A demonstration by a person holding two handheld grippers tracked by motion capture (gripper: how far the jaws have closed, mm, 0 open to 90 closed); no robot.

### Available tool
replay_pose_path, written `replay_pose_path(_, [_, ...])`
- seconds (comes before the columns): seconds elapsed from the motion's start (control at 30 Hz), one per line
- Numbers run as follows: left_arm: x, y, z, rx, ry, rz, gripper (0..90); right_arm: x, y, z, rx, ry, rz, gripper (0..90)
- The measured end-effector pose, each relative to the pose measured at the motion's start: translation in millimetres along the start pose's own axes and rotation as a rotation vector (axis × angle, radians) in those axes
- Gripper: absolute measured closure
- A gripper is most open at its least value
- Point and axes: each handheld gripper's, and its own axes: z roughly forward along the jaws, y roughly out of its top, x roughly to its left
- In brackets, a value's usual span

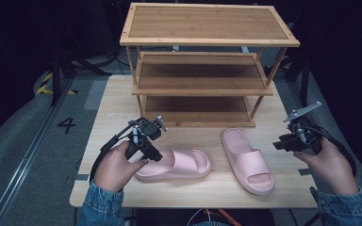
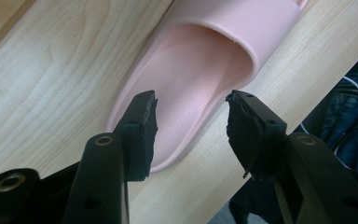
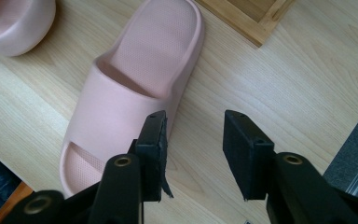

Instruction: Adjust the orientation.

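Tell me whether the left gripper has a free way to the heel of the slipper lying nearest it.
Probably yes. The left gripper hangs just above the heel of the left pink slipper, its fingers apart with nothing between them and the heel rim.

The high view looks forward and down over the whole bench (image 1: 113,94) from its near side, while each tool's camera peers closely along its jaws at a pink slipper (image 2: 200,60) (image 3: 135,88), both slippers shared with the high view.
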Motion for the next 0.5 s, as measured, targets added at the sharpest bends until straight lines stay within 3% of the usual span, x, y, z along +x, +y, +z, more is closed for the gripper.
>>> replay_pose_path(0.13, [-1.0,1.1,0.0,0.007,-0.024,-0.014,49.9,-1.8,-0.9,2.7,0.004,-0.005,0.007,57.0])
replay_pose_path(0.23, [-7.5,3.9,-2.6,-0.004,-0.032,0.005,51.0,-1.8,-2.4,5.0,0.011,-0.004,0.011,56.3])
replay_pose_path(0.37, [-13.7,11.4,0.8,-0.015,-0.028,0.105,56.6,-1.8,-5.5,6.2,0.019,-0.005,0.012,55.8])
replay_pose_path(0.43, [-12.4,15.0,6.3,0.005,-0.020,0.120,59.2,-2.7,-6.8,7.2,0.025,0.000,0.017,55.2])
replay_pose_path(0.5, [-15.1,19.1,13.3,0.043,-0.058,0.132,65.2,-3.3,-7.3,8.5,0.033,-0.005,0.020,55.1])
